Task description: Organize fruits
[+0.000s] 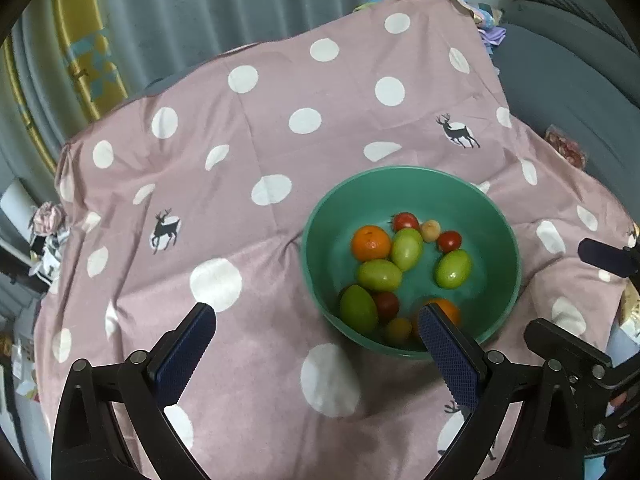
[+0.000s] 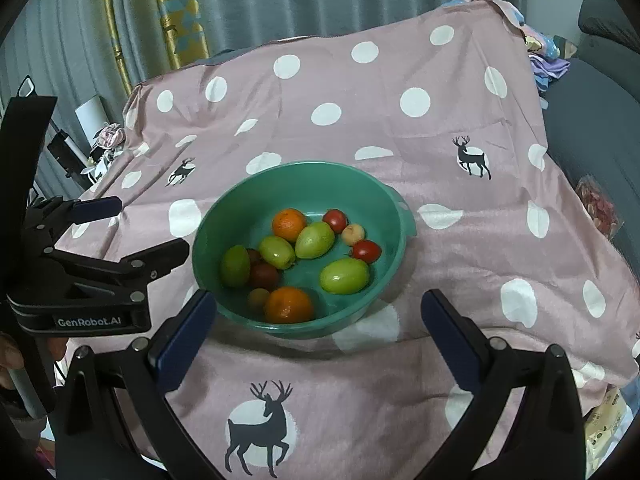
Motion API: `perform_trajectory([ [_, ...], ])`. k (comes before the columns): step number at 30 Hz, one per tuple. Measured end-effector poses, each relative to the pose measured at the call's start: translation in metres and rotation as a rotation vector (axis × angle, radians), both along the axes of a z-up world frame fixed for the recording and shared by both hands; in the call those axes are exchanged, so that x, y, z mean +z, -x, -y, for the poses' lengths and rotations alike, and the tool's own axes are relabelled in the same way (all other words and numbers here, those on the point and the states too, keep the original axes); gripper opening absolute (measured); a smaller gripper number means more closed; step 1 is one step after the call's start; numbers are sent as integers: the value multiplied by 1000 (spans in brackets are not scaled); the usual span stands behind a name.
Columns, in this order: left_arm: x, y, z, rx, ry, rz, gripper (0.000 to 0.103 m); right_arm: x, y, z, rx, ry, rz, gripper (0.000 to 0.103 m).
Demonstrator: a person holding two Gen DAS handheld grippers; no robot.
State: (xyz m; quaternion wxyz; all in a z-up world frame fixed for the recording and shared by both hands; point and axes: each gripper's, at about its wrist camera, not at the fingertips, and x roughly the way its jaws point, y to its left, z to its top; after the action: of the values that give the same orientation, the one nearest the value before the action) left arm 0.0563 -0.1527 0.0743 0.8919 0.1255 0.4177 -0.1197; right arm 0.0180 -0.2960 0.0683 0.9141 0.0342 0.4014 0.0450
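Observation:
A green bowl [image 1: 408, 172] [image 2: 296, 166] stands on a pink dotted cloth with deer prints [image 1: 248, 128] [image 2: 460, 240]. Inside lie two oranges [image 1: 371, 243] [image 2: 289, 304], several green oval fruits [image 1: 453, 269] [image 2: 344, 276], small red tomatoes [image 1: 449, 241] [image 2: 366, 250] and a pale little fruit [image 2: 353, 234]. My left gripper [image 1: 318, 312] hovers open over the bowl's near left rim, nothing between its fingers. My right gripper [image 2: 319, 296] is open too, just in front of the bowl, holding nothing. Each gripper also shows at the edge of the other's view.
Grey curtains with a yellow band [image 2: 176, 12] hang behind the table. A dark sofa [image 1: 568, 60] stands to the right, with folded clothes [image 2: 548, 64] at the cloth's far right corner. Clutter [image 1: 44, 232] sits off the left edge. A hand [image 2: 12, 356] shows at the far left.

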Motion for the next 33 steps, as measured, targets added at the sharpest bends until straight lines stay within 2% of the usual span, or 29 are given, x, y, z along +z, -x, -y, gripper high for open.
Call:
perform_trajectory([
  [23,14,-4,1,-19,11,11,101,15,1,-12,45,29,19,103],
  [33,14,-6,5,-24,3,12,101,11,-1,-10,38,27,11,103],
])
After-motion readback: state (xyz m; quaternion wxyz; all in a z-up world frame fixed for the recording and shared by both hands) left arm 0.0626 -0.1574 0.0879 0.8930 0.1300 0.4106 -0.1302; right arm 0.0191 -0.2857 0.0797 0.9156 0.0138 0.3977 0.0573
